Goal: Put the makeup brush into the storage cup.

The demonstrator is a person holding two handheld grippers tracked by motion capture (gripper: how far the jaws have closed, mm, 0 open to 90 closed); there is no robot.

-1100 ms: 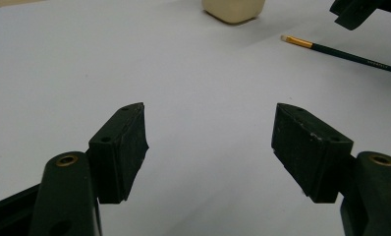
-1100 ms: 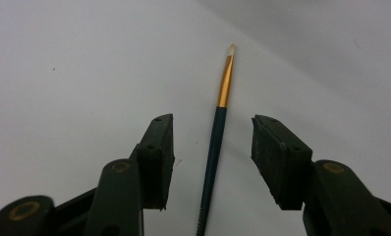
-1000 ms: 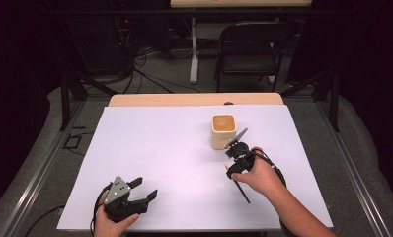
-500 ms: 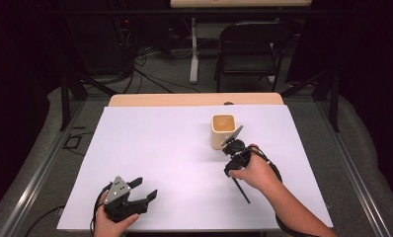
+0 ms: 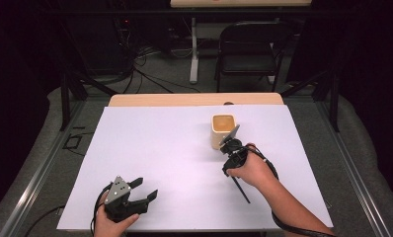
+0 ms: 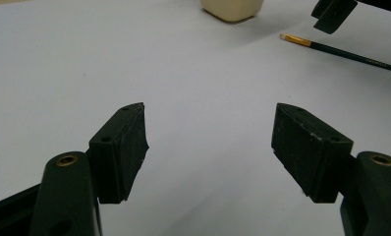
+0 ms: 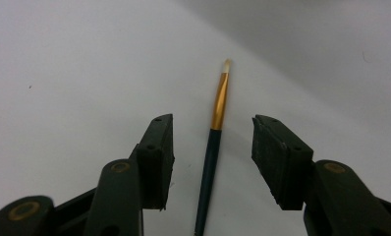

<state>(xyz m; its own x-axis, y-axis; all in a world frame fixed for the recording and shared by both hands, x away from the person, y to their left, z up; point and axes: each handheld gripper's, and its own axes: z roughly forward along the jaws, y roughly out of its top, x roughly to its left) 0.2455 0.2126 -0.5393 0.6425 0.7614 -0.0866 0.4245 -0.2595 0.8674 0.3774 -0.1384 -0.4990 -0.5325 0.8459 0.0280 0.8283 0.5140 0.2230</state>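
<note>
A dark green paintbrush [image 7: 222,93] with a gold ferrule and pale bristles lies flat on the white table [image 5: 165,148]. My right gripper [image 7: 213,122] points down over it and is open. The brush runs between the two pads without touching them, and the jaws have just been opening a little. From above, the right gripper [image 5: 229,167] hangs over the brush's bristle end, and the handle [image 5: 241,190] sticks out past the hand. A cream square cup [image 5: 222,129] stands just behind it. My left gripper [image 5: 144,188] rests open and empty at the front left, its jaws [image 6: 210,132] wide apart.
The cream cup [image 6: 231,7] and the paintbrush [image 6: 338,51] appear far off in the left gripper view. The table's wooden back edge [image 5: 194,99] lies beyond the white sheet. A chair [image 5: 254,49] and cables are on the floor behind.
The right hand and its gripper have edged slightly toward the cup over the brush. The left gripper has not moved.
</note>
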